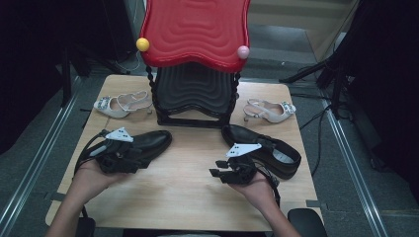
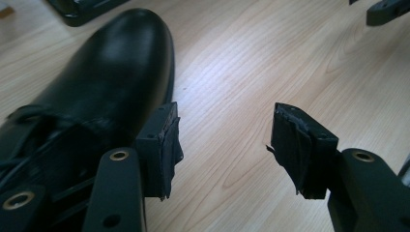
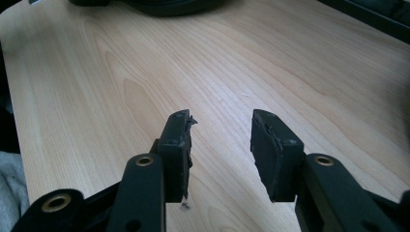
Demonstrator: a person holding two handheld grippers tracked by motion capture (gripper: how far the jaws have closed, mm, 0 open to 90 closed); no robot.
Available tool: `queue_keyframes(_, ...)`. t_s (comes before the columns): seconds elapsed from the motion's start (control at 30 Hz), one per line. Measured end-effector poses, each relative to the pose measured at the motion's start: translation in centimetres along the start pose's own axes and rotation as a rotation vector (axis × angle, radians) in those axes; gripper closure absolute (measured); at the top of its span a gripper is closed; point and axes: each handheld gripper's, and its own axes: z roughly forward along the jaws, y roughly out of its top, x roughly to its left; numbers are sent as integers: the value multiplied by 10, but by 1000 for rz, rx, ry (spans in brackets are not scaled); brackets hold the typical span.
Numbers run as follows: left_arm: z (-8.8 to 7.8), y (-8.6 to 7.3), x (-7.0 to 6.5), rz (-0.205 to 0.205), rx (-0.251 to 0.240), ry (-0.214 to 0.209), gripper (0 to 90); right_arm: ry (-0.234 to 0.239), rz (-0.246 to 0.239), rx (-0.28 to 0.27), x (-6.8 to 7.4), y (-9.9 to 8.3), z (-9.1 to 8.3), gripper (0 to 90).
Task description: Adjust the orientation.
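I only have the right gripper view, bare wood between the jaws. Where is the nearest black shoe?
Observer: The right black shoe lies behind the right gripper, towards the right edge of the table.
Operator: And my other hand, holding anything?
Observer: No. The left gripper is open; the left black shoe sits beside one jaw, not between them.
Operator: What else is there?
Observer: A left sandal and a right sandal flank the red-topped rack.

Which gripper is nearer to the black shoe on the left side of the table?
Left. The left gripper sits right beside that black shoe, jaws open over bare table. The right gripper is across the table, also open.
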Motion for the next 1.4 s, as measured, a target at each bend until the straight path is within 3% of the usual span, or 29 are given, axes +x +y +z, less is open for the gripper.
queue_keyframes(0.4, -38, -14, 24, -37, 17, 88, 440, 10, 7, 24, -1, -1, 5, 588)
queue_keyframes(0.63, -48, -30, 42, -101, 46, 126, 437, -5, -3, 23, 0, -1, 5, 570)
queue_keyframes(0.73, -42, -37, 51, -123, 72, 129, 441, -7, 2, 30, -1, -1, 5, 569)
queue_keyframes(0.93, -29, -37, 56, -124, 92, 124, 446, -8, 2, 39, 0, -1, 6, 567)
queue_keyframes(1.23, -4, -24, 56, -78, 138, 115, 477, -3, 0, 46, 1, -1, 8, 566)
queue_keyframes(1.3, 1, -22, 56, -59, 143, 97, 513, -2, 0, 47, 1, -1, 8, 566)
queue_keyframes(1.37, 4, -21, 55, -40, 138, 77, 619, 1, 1, 49, 1, -1, 9, 567)
queue_keyframes(1.4, 4, -20, 55, -31, 136, 60, 619, 1, 2, 49, 1, -1, 9, 567)
